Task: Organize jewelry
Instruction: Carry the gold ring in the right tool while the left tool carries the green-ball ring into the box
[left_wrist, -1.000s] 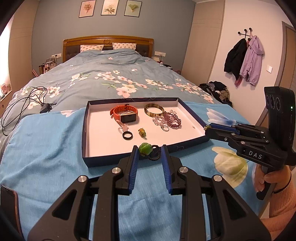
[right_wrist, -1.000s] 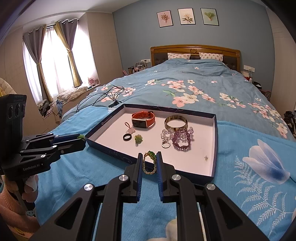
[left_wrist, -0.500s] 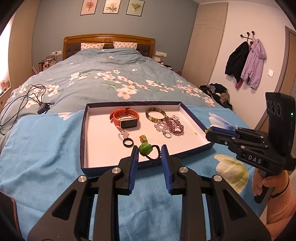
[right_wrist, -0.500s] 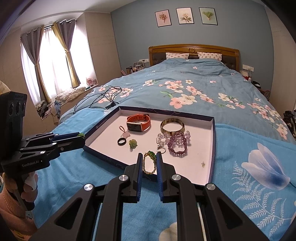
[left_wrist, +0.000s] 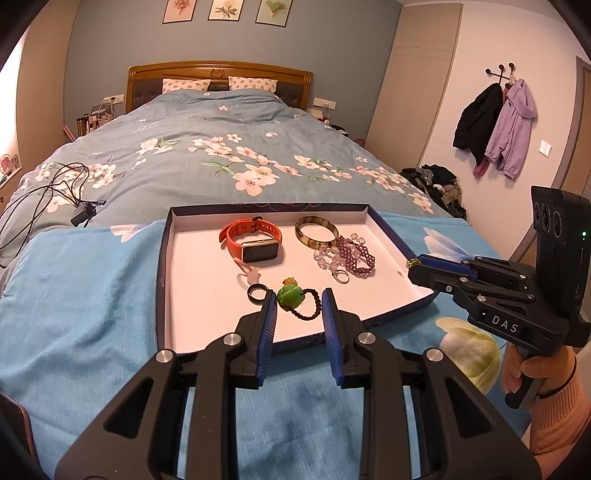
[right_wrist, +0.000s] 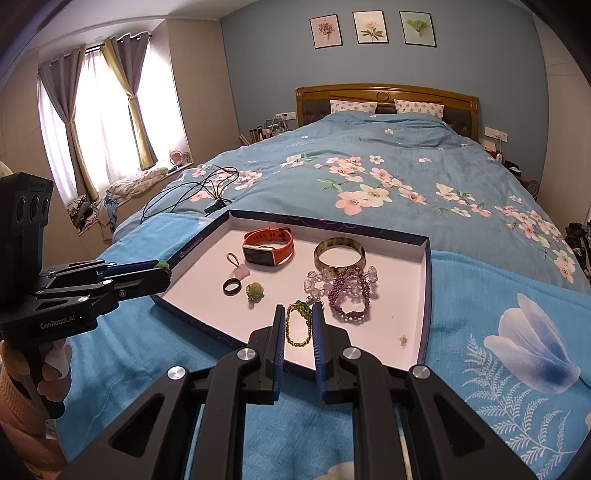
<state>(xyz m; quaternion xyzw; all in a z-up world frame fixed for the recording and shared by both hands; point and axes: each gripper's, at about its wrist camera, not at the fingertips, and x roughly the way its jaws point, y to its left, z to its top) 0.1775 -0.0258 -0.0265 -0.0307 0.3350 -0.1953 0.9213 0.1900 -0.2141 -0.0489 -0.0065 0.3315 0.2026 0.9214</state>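
Note:
A shallow navy tray (left_wrist: 164, 258) with a white floor lies on the bed; it also shows in the right wrist view (right_wrist: 426, 295). My left gripper (left_wrist: 299, 306) is shut on a dark bead bracelet with a green jade pendant (left_wrist: 290, 297), held over the tray's near part. My right gripper (right_wrist: 299, 321) is shut on a gold chain bracelet with a green charm (right_wrist: 298, 325), held over the tray's near edge. In the tray lie an orange smartwatch (left_wrist: 255, 242), a horn bangle (left_wrist: 316, 230), purple and clear bead bracelets (left_wrist: 351, 254), a black ring (left_wrist: 256, 293) and a small green charm (right_wrist: 254, 291).
A light blue towel (left_wrist: 85, 295) covers the bed's foot under the tray. Black cables (left_wrist: 44, 195) lie on the quilt at left. Coats hang on the right wall (left_wrist: 495, 125). A dark phone edge (left_wrist: 14, 428) shows at lower left.
Both grippers have moved forward over the tray with their bracelets still held. The tray contents have not moved.

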